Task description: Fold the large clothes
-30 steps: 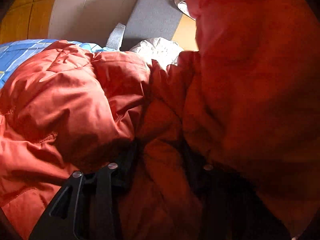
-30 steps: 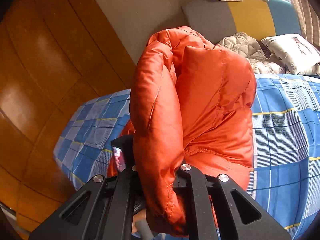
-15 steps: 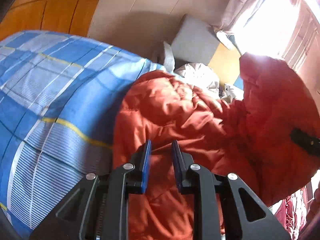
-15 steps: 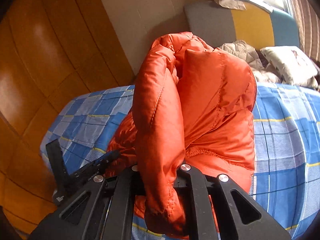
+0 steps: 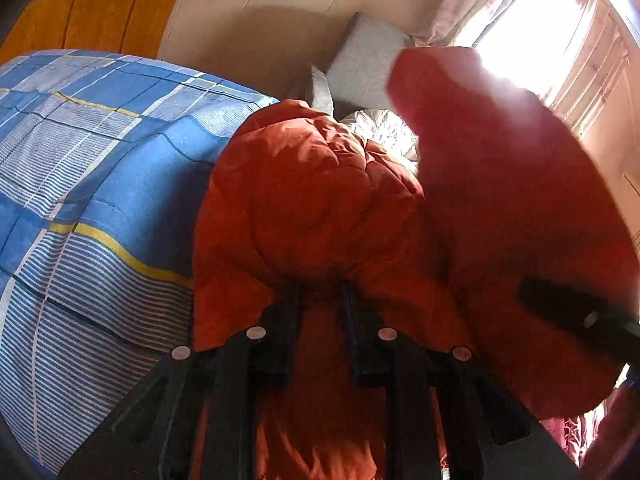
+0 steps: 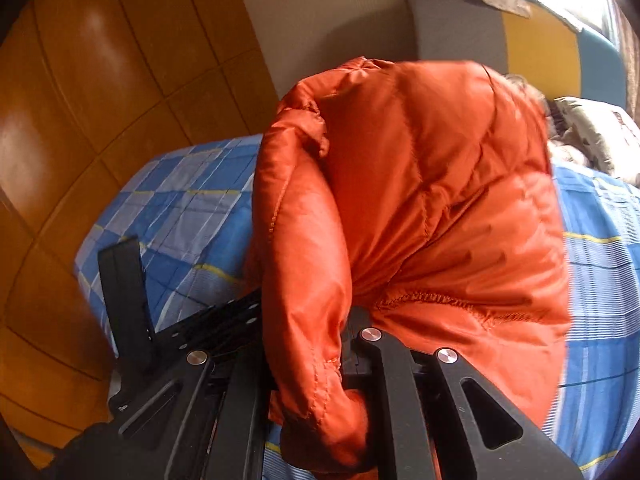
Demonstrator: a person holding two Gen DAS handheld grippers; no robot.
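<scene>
The orange puffer jacket (image 5: 312,184) lay bunched on the blue checked bed (image 5: 100,168), nowhere near folded. The left gripper (image 5: 320,296) had just closed onto its padding; the right gripper (image 6: 308,344) was clamped on a lifted sleeve

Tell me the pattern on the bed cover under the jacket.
Blue and white checks with fine stripes and thin yellow lines on the bed cover, clearest in the left wrist view.

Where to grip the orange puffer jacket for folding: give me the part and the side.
The stitched edge of the jacket, from the near side: it hangs toward the camera as a thin fold, while the quilted body looks too bulky to pinch. The right fingers clamp it there.
</scene>
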